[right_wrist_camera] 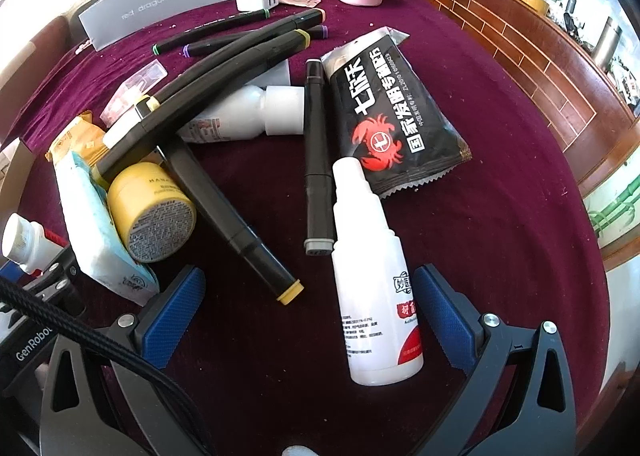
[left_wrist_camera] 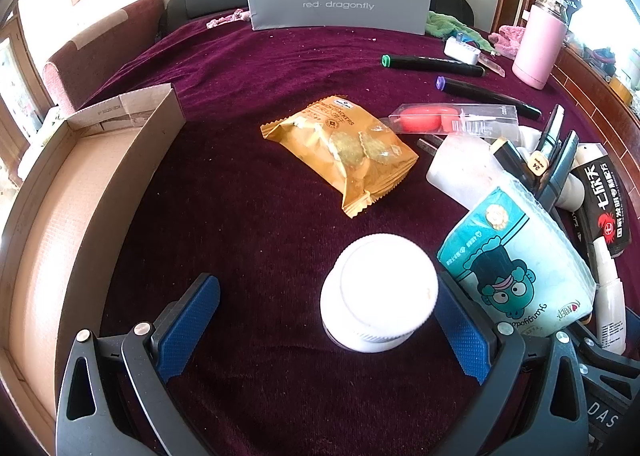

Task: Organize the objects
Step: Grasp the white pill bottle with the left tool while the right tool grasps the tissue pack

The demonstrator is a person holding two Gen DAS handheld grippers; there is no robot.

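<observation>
A: What is the biggest thing here?

B: The counter (left_wrist_camera: 248,191), covered in dark red cloth. On its left side sits an open cardboard tray (left_wrist_camera: 80,191), long axis running away from the camera. At the back a grey box (left_wrist_camera: 340,1) stands on edge, its length across the view.

A: And the loose things?

B: An orange cracker packet (left_wrist_camera: 344,153) lies flat in the middle, slanting from upper left to lower right. A teal tissue pack (left_wrist_camera: 516,268) leans in the pile on the right. A black snack packet (right_wrist_camera: 394,115) lies flat, tilted, its notched end toward the lower right.

A: The bottles?

B: A white spray bottle (right_wrist_camera: 374,276) lies on its side, nozzle pointing away, base toward the camera. A white jar (left_wrist_camera: 378,292) stands upright, lid up.

A: The claws?

B: The left claw (left_wrist_camera: 324,320) is spread wide around the jar; the jar is close against the right finger, well apart from the left one. The right claw (right_wrist_camera: 310,316) is also spread apart, the bottle's base between its fingers, nearer the right one; I can't tell whether it touches.
</observation>
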